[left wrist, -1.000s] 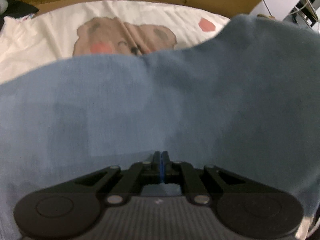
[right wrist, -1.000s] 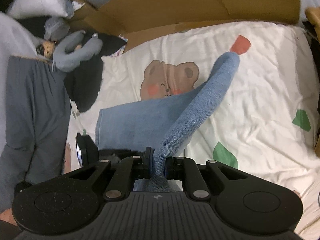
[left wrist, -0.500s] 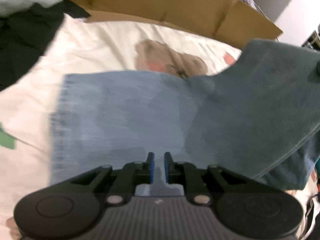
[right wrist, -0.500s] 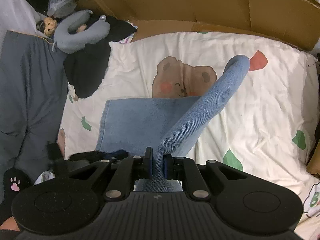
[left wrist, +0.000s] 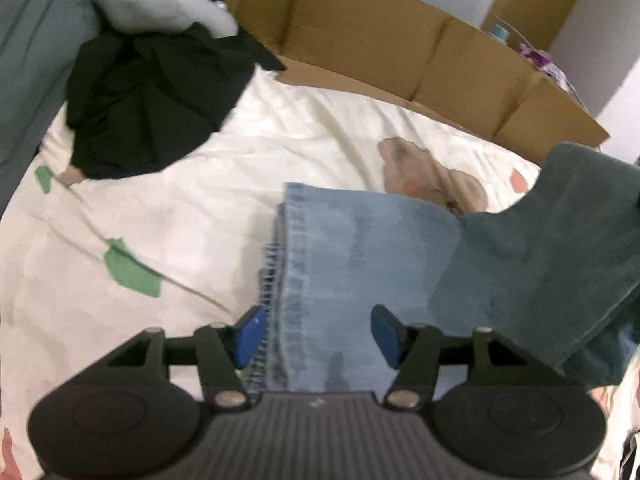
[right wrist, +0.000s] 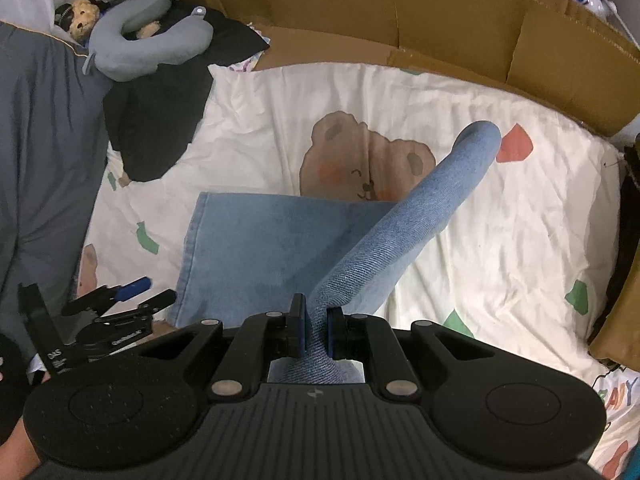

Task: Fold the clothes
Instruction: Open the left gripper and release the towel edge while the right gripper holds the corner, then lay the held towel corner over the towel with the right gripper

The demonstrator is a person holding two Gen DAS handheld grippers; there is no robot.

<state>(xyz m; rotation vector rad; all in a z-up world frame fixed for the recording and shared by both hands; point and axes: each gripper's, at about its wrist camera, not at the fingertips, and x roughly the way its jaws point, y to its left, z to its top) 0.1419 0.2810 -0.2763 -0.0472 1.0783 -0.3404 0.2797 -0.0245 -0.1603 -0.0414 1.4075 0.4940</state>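
Light blue jeans (right wrist: pixel 260 240) lie partly folded on a cream bedsheet with a bear print (right wrist: pixel 360 164). My right gripper (right wrist: pixel 316 332) is shut on a fold of the denim, lifting it so the cloth arcs up to the right (right wrist: pixel 440 200). My left gripper (left wrist: pixel 316 332) hangs over the jeans' hemmed left edge (left wrist: pixel 288 264); its jaws are opening, blue pads apart and not pressing the denim below. In the right wrist view the left gripper (right wrist: pixel 132 296) shows at the lower left beside the jeans.
A black garment (left wrist: pixel 148 100) lies at the sheet's upper left, with a grey neck pillow (right wrist: pixel 148 40) and a small plush bear (right wrist: pixel 82 18) behind it. Brown cardboard walls (right wrist: pixel 440 12) line the far side. Grey cloth (right wrist: pixel 40 160) covers the left.
My left gripper has let go of the denim, opened and pulled back to the left, uncovering the sheet. The right gripper, still clamped on the fold, has risen and drawn back.
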